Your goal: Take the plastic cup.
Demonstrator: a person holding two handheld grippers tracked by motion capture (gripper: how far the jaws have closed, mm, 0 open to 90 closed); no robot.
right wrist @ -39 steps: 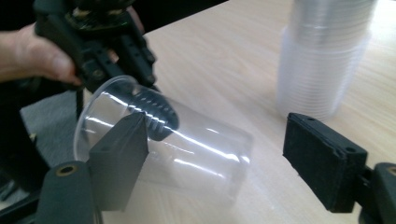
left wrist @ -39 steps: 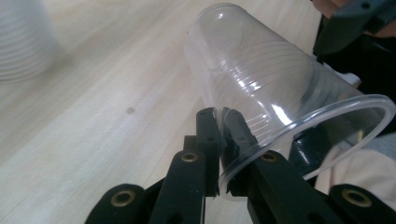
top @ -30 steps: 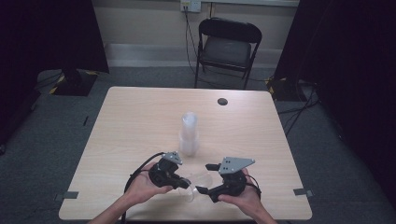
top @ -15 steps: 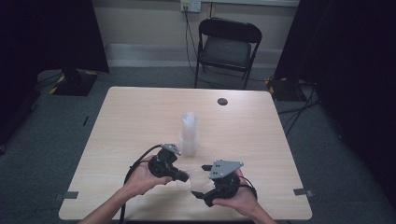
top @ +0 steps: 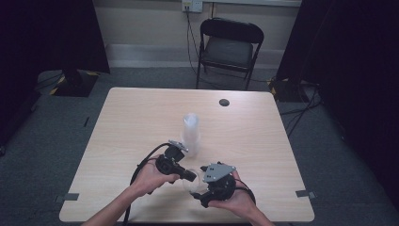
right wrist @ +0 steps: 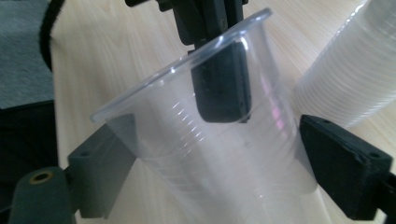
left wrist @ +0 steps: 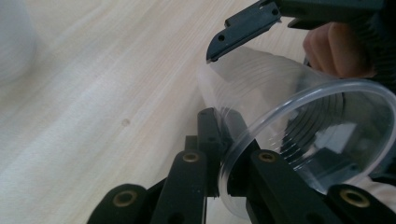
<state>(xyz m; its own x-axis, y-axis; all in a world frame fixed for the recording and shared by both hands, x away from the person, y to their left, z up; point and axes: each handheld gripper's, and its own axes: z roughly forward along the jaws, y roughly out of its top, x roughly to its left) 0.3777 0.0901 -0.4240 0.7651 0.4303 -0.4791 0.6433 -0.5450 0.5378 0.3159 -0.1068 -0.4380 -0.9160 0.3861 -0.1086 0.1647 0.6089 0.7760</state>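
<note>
We see a clear, ribbed plastic cup held between both tools above the pale wood-grain table: the left gripper pinches its thin rim, while the right gripper brackets its tapered wall, contact unclear. A frosted cup stack stands nearby.

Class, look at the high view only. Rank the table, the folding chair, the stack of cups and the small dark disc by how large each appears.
1. table
2. folding chair, though it stands farther from the camera, so it looks smaller
3. stack of cups
4. small dark disc
</note>
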